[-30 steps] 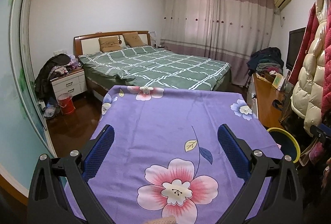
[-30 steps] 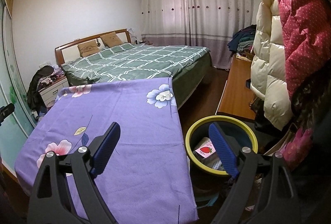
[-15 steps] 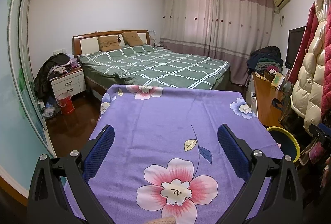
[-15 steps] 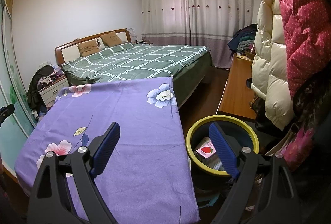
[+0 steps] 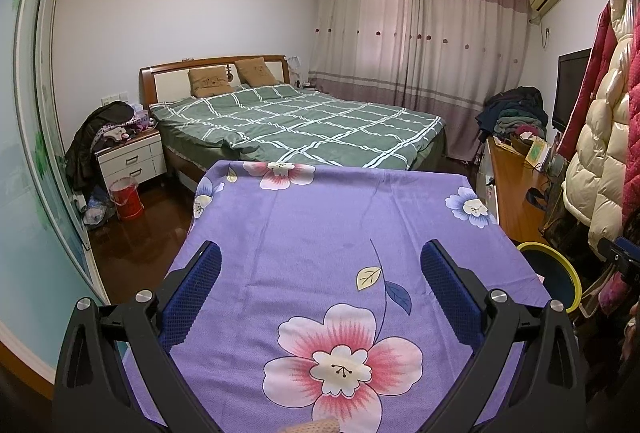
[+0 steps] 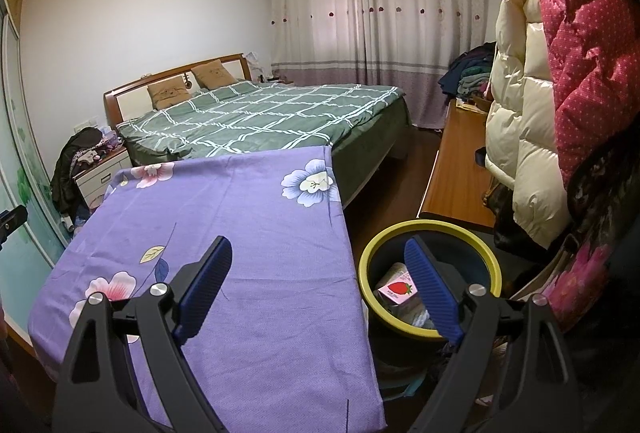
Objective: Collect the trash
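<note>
Both tools are released and hold nothing. The left tool hovers over the middle of the tabletop, whose purple floral cloth shows no loose item between or ahead of its fingers; a small tan object at the bottom edge of the left view, below the tool, is too cropped to identify. The right tool straddles the tabletop's right edge, its left finger over the cloth and its right finger over the open bin, a position that suits dropping items over the side without a long reach. The bin, a dark bucket with a yellow rim, stands on the floor just beside the tabletop and under the right tool. Inside lies the trash: a pink carton with a strawberry print on top of greyish wrappings, which cannot be told apart. Judged from this, collection appears largely done.
</note>
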Available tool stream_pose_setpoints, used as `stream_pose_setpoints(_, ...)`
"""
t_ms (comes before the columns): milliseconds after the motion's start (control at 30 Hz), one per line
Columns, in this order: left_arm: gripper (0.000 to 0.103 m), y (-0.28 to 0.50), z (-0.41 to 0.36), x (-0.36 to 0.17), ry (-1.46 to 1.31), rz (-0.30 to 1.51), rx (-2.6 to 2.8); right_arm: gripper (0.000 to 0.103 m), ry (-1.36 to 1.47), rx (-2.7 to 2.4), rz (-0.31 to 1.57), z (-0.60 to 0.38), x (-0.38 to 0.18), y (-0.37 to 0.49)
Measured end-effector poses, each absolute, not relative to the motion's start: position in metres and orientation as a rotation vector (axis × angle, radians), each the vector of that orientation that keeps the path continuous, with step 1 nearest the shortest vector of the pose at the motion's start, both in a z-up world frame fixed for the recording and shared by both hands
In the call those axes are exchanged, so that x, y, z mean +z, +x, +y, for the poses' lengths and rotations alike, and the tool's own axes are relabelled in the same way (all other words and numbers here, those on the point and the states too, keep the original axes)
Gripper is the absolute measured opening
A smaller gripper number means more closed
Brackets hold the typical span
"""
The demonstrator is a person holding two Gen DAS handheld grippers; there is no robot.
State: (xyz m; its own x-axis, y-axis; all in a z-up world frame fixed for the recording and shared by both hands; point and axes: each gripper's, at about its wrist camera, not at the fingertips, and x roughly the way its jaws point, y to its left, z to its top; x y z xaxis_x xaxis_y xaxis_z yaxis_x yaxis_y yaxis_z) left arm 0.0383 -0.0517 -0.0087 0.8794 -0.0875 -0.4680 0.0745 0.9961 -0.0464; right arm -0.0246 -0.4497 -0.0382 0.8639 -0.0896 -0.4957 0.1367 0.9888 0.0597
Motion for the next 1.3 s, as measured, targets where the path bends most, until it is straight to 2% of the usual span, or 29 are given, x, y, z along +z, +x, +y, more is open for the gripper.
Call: stream_pose_setpoints(1300,0.098,0.0363,-0.0571,-0.0127,0.002,0.482,-0.095,0.084,0.095,-0.120,0.521,-0.4486,-0.0400,-0.0237)
